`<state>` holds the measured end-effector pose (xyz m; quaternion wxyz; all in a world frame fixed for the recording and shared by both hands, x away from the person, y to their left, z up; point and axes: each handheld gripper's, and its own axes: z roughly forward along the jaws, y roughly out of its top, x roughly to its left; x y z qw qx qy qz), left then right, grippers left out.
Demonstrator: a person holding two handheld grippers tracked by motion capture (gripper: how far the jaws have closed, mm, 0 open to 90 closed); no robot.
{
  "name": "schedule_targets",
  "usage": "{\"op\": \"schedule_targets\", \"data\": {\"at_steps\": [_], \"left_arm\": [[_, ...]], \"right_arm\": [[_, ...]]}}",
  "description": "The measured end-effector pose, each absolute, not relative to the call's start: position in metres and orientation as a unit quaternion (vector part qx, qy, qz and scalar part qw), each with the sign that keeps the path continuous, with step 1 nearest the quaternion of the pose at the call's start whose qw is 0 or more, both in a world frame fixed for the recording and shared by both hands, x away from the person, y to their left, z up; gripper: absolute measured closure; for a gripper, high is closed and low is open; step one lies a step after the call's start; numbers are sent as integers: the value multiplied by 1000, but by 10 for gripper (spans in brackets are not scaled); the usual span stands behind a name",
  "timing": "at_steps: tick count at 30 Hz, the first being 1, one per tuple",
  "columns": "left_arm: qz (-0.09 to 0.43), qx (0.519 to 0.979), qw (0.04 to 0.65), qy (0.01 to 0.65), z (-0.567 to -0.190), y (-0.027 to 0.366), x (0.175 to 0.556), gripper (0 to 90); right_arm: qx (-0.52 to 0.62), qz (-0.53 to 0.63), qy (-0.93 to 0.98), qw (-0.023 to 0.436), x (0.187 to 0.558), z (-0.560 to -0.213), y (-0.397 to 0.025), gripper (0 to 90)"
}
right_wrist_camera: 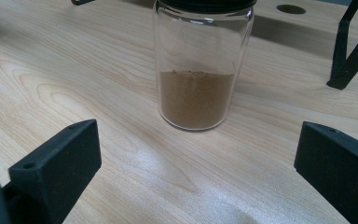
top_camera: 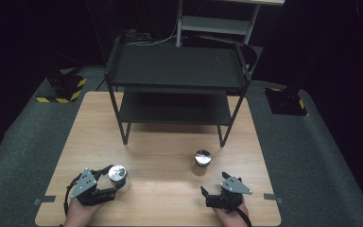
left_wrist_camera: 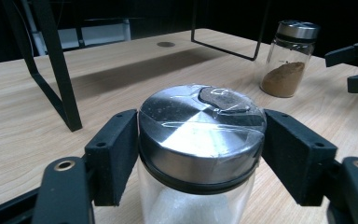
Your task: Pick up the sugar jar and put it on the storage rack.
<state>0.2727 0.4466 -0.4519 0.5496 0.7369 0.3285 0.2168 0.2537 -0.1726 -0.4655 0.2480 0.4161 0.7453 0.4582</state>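
1. While the left gripper [left_wrist_camera: 200, 154] has its jaws around the white jar [left_wrist_camera: 200, 140] near the desk's front left corner, the right gripper [right_wrist_camera: 196, 186] sits wide open near the front edge, short of the brown jar [right_wrist_camera: 200, 65].
2. From the left gripper view, both pads flank the white jar's lid: the left pad looks to touch it, the right one stands just beside it, so I cannot tell whether the grip is firm.
3. My reading: the grasp on the white jar is in hand, and the brown jar has not been reached.
4. Next, the left jaws likely need to squeeze evenly on the lid band or the glass just below, then lift straight so the jar stays upright.
5. For the right gripper, the move calls for advancing along the desk [top_camera: 165, 156] until the brown jar sits between the jaws, then closing.
6. Both jars are clear glass cylinders with brushed metal caps; the white one's cap has a film or tape across it and holds pale grains, the other a brown powder, about half full.
7. Glass and metal are smooth, so slipping is a risk.
8. A black two-tier metal rack [top_camera: 177, 71] stands at the desk's back edge; the desk is pale wood grain.
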Motion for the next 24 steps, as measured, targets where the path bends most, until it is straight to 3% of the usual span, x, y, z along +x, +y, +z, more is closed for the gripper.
{"op": "schedule_targets", "data": {"at_steps": [24], "left_arm": [[225, 728, 552, 340, -452, 444, 270, 346]], "right_arm": [[418, 460, 743, 249, 253, -466, -173, 2]]}}
